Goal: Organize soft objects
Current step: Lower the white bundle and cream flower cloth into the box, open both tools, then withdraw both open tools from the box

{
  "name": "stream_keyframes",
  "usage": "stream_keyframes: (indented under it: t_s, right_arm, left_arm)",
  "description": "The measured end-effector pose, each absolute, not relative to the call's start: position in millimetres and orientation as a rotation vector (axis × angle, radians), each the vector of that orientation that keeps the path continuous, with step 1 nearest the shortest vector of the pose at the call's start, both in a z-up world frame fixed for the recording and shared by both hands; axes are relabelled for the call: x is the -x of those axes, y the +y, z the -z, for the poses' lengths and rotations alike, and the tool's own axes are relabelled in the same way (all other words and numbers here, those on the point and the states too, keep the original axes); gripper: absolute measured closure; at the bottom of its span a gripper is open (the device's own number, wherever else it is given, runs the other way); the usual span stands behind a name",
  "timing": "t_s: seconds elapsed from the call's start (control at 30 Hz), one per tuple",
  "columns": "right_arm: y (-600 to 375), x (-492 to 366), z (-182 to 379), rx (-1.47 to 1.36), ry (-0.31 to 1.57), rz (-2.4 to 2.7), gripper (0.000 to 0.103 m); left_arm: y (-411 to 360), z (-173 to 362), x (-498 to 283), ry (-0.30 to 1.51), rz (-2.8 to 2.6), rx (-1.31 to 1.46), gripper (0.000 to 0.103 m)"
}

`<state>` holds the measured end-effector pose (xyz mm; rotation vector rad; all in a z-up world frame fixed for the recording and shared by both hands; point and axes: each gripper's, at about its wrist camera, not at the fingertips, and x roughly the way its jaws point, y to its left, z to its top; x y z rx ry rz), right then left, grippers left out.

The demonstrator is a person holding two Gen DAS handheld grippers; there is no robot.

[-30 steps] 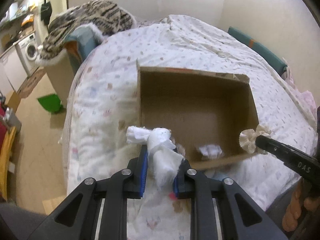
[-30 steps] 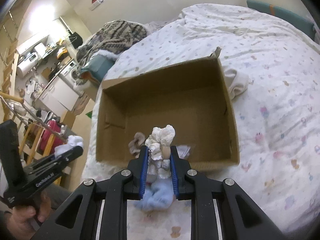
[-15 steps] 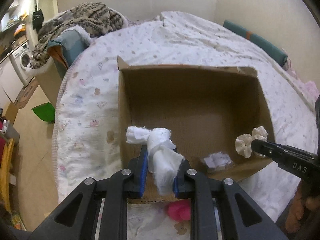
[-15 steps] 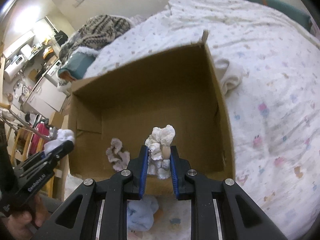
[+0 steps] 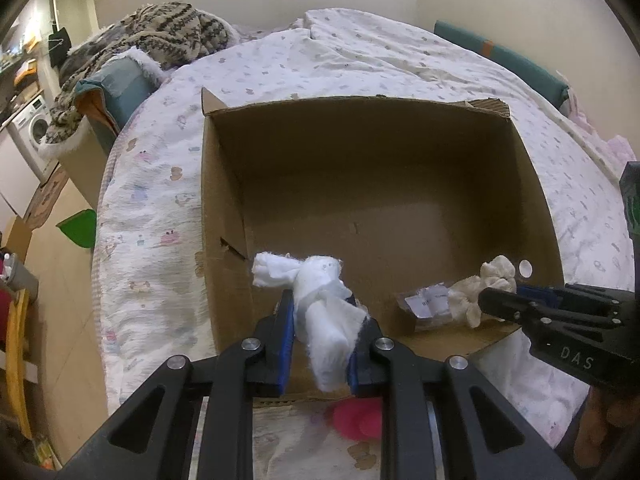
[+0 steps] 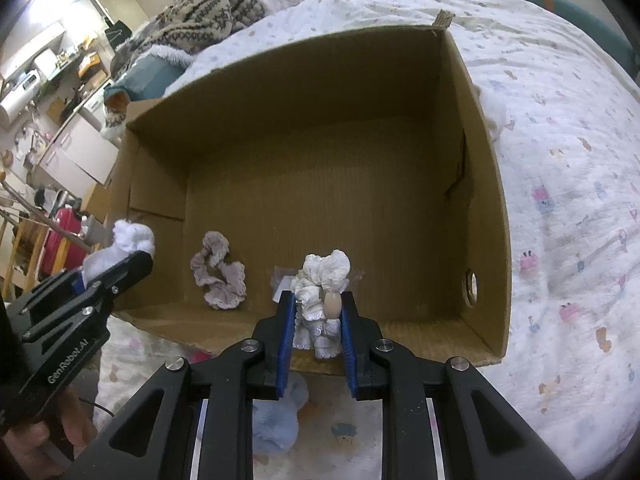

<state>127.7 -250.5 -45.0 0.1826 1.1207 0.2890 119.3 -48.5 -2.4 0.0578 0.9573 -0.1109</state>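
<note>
Left wrist view: left tongs [image 5: 322,322] squeezed tight on a white rolled cloth [image 5: 320,300], now held over the near left part of the open cardboard box [image 5: 224,208] on the bed [image 5: 152,184]. A second ago, farther back, short of the near wall; now much closer, box big in view. At the right, right tongs [image 5: 500,304] poking in over the near wall with a cream scrunchie [image 5: 486,286]. Small clear packet [image 5: 428,304] on the box floor, pink soft thing [image 5: 356,420] left outside on the bed. Right wrist view: right tongs [image 6: 316,320] clamped on the cream scrunchie [image 6: 322,280], now past the near wall too. Grey scrunchie [image 6: 218,272] down on the box floor already. Pale blue fluffy thing [image 6: 276,416] outside, under the tongs. Looks ready for both drops; pink and blue things likely next.
</note>
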Motion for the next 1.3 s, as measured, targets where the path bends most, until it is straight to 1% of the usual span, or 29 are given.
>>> stream_keyframes:
  t_s: [0.53, 0.63, 0.7, 0.8, 0.83, 0.87, 0.9, 0.93, 0.97, 1.0, 1.03, 1.1, 1.3]
  right_arm:
    - [-250, -131, 49, -0.200, 1.139, -0.279, 0.079]
    - [-252, -131, 48, -0.204, 1.136, -0.278, 0.078]
    - [-253, -132, 48, -0.207, 1.132, -0.275, 0.074]
    - [-255, -133, 47, -0.220, 1.129, -0.269, 0.073]
    - [-256, -133, 47, -0.226, 1.127, -0.266, 0.073]
    - [-257, -134, 46, -0.232, 1.125, -0.264, 0.069]
    - [-258, -134, 45, -0.241, 1.122, -0.261, 0.065]
    - [-260, -134, 44, -0.251, 1.115, -0.258, 0.049]
    - [-261, -132, 43, -0.261, 1.102, -0.254, 0.037]
    - [-263, -132, 41, -0.272, 1.086, -0.249, 0.037]
    - [-264, -131, 39, -0.277, 1.078, -0.249, 0.037]
    - [-265, -132, 38, -0.284, 1.074, -0.250, 0.036]
    - [-266, -132, 36, -0.271, 1.076, -0.237, 0.036]
  left_arm:
    - [-42, 9, -119, 0.978, 0.103, -0.029, 0.083]
    - [-42, 9, -119, 0.975, 0.103, -0.028, 0.083]
    - [-42, 9, -119, 0.975, 0.100, -0.031, 0.082]
    - [-42, 9, -119, 0.976, 0.103, -0.030, 0.082]
    - [-42, 9, -118, 0.978, 0.109, -0.027, 0.079]
    - [-41, 9, -118, 0.979, 0.114, -0.021, 0.076]
    - [-41, 8, -118, 0.978, 0.114, -0.016, 0.069]
    - [-40, 7, -118, 0.975, 0.109, -0.012, 0.058]
    - [-39, 6, -117, 0.967, 0.097, -0.010, 0.052]
    - [-38, 3, -116, 0.955, 0.085, -0.006, 0.043]
    - [-37, 1, -115, 0.943, 0.076, 0.002, 0.039]
    - [-33, -1, -115, 0.933, 0.069, 0.022, 0.036]
    - [-34, 0, -117, 0.951, 0.071, 0.027, 0.036]
